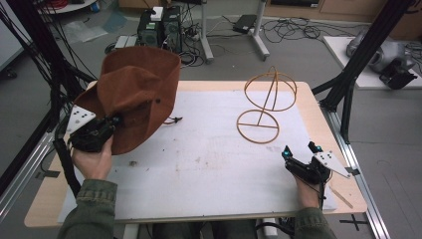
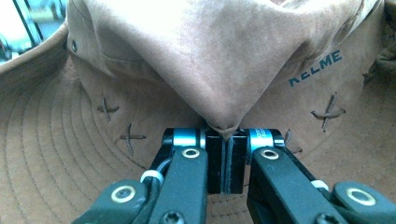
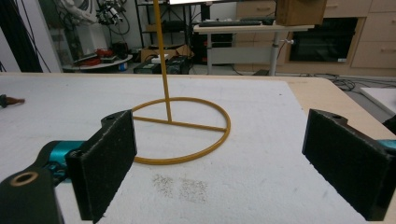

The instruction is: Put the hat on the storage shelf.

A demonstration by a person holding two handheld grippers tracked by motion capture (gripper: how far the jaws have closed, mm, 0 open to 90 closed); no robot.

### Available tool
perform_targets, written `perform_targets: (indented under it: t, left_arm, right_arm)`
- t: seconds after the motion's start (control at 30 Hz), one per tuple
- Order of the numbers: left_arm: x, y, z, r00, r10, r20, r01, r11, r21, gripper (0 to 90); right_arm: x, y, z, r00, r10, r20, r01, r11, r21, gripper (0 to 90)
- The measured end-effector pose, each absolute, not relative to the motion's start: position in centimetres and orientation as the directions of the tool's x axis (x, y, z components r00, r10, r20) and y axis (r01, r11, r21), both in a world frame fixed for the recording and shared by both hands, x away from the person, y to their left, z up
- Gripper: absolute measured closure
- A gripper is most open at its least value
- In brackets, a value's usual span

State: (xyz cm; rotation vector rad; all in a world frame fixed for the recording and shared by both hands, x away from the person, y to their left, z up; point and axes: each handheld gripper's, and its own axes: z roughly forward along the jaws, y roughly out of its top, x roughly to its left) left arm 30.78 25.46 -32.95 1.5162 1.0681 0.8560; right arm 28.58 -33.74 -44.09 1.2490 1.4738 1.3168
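Observation:
A brown suede hat with a wide brim is held up over the table's left side. My left gripper is shut on a pinched fold of the hat, its jaws pressed together on the fabric. A yellow wire hat stand with a round base and a domed top stands on the white mat at the right. My right gripper rests near the table's front right, open, with the stand's round base just ahead of its pads.
A white mat covers most of the wooden table. The hat's dark cord end lies on the mat beside the hat. Black frame posts rise at both sides of the table; cables and equipment sit on the floor beyond.

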Motion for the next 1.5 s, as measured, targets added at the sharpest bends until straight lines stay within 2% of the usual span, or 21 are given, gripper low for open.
perform_targets:
  t: [0.2, 0.53, 1.1, 1.3, 1.5]
  left_arm:
    - [30.6, 24.8, -29.8, 0.364, 0.931, -0.032, 0.061, 0.01, 0.998, 89.3]
    - [32.8, 21.8, -26.6, 0.432, 0.902, -0.004, 0.044, -0.016, 0.999, 89.2]
    - [38.8, 8.6, -23.7, 0.639, 0.766, 0.068, 0.006, -0.094, 0.996, 89.2]
    - [40.1, 5.6, -23.1, 0.689, 0.719, 0.094, -0.006, -0.124, 0.992, 89.1]
    - [41.8, 1.9, -23.0, 0.785, 0.606, 0.128, -0.024, -0.176, 0.984, 89.1]
  right_arm:
    - [28.5, -33.9, -44.1, -0.207, 0.976, 0.062, 0.164, -0.028, 0.986, 9.2]
    - [28.5, -33.9, -44.1, -0.213, 0.975, 0.066, 0.163, -0.031, 0.986, 9.2]
    - [28.5, -34.1, -44.3, -0.217, 0.973, 0.083, 0.172, -0.045, 0.984, 9.2]
    - [28.5, -34.2, -44.4, -0.213, 0.974, 0.083, 0.175, -0.046, 0.984, 9.2]
    - [28.6, -34.2, -44.5, -0.219, 0.973, 0.076, 0.178, -0.037, 0.983, 9.2]
